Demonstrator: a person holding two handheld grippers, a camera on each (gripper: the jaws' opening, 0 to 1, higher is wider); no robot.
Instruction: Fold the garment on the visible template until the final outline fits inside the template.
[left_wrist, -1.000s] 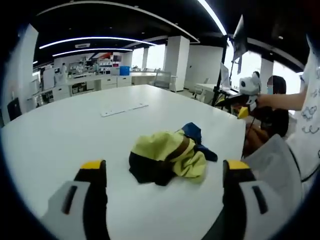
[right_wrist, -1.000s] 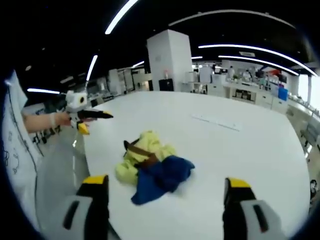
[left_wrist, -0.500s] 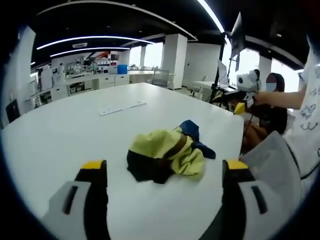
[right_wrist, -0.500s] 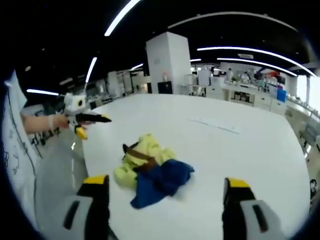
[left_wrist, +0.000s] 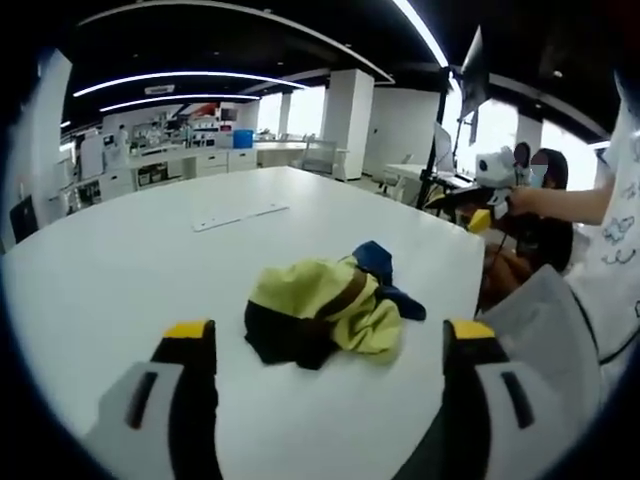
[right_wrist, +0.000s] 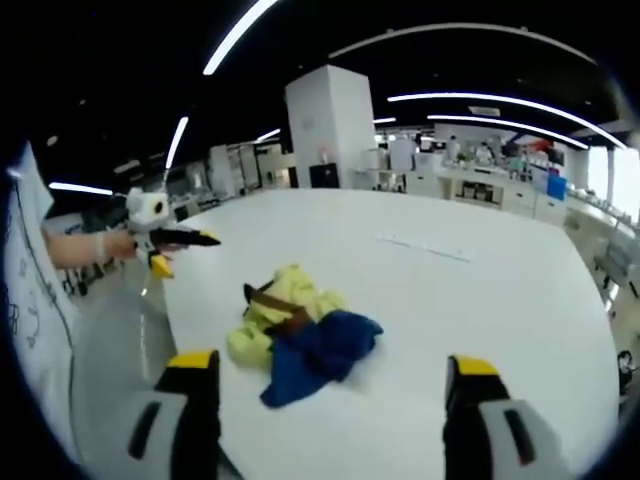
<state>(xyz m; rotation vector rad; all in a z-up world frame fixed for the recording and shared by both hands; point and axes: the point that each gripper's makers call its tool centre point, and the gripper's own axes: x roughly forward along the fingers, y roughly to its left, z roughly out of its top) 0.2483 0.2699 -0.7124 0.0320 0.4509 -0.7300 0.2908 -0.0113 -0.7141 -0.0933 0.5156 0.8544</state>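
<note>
Nothing folded: garment (left_wrist: 325, 313) lies crumpled on the table (left_wrist: 130, 250); left gripper (left_wrist: 325, 340) and right gripper (right_wrist: 325, 365) gape empty, short of the garment

Left gripper (left_wrist: 325, 345) held above the white table (left_wrist: 120, 260), jaws spread wide, nothing between them. Crumpled yellow, black and blue garment (left_wrist: 325, 312) lies at 12 o'clock ahead. Right gripper (left_wrist: 490, 190) at 2 o'clock, beyond the table edge.
</note>
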